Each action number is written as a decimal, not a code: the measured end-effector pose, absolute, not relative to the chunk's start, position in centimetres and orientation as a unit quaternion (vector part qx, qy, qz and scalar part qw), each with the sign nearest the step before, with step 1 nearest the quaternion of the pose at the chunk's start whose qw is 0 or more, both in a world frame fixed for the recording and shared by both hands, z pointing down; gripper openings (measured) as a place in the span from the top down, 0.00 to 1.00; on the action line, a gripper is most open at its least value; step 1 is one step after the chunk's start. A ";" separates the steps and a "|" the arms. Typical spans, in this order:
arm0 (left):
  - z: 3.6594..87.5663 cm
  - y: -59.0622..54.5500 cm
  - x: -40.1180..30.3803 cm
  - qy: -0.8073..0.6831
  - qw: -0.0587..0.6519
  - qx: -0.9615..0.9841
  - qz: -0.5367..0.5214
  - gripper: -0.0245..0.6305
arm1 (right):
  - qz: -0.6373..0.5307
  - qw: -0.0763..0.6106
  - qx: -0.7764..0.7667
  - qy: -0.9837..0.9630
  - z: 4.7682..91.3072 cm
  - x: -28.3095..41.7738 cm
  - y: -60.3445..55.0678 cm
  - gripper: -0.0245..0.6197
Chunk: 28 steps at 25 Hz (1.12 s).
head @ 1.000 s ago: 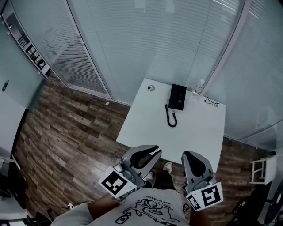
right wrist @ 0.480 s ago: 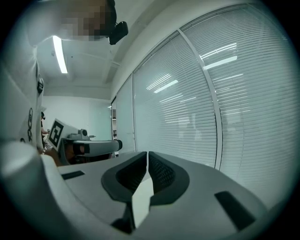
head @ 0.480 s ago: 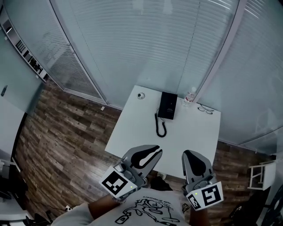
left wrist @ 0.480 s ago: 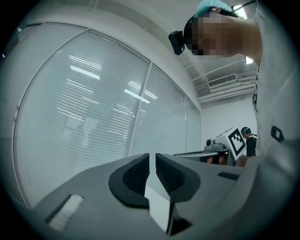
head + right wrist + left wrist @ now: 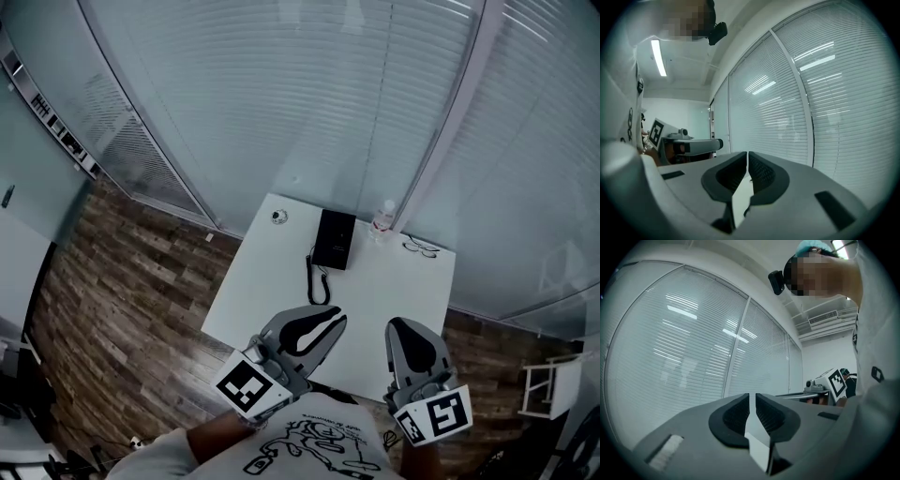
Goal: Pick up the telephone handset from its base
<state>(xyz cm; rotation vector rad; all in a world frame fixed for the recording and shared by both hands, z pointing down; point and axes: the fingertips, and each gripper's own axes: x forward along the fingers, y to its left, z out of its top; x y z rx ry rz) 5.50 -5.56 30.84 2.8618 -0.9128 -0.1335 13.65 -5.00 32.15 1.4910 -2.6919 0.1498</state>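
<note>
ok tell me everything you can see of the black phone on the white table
The black rectangular telephone looks like dark plastic and lies flat near the far edge of the white table. A black coiled cord leaves its near left side and loops across the tabletop. At this size the handset cannot be told apart from the base, but nothing looks lifted. Only the table touches it. A small clear bottle stands apart to its right.

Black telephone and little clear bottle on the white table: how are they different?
The rectangular black telephone lies flat; the small clear bottle stands upright. The telephone is bigger and dark, the bottle see-through. A curly black cord trails from the telephone, none from the bottle. Both sit on the white table.
</note>
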 end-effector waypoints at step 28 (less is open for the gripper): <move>32.7 -11.4 2.6 -0.298 0.076 0.951 -0.033 0.90 | 0.050 0.029 0.490 -0.870 33.1 10.8 -10.6 0.95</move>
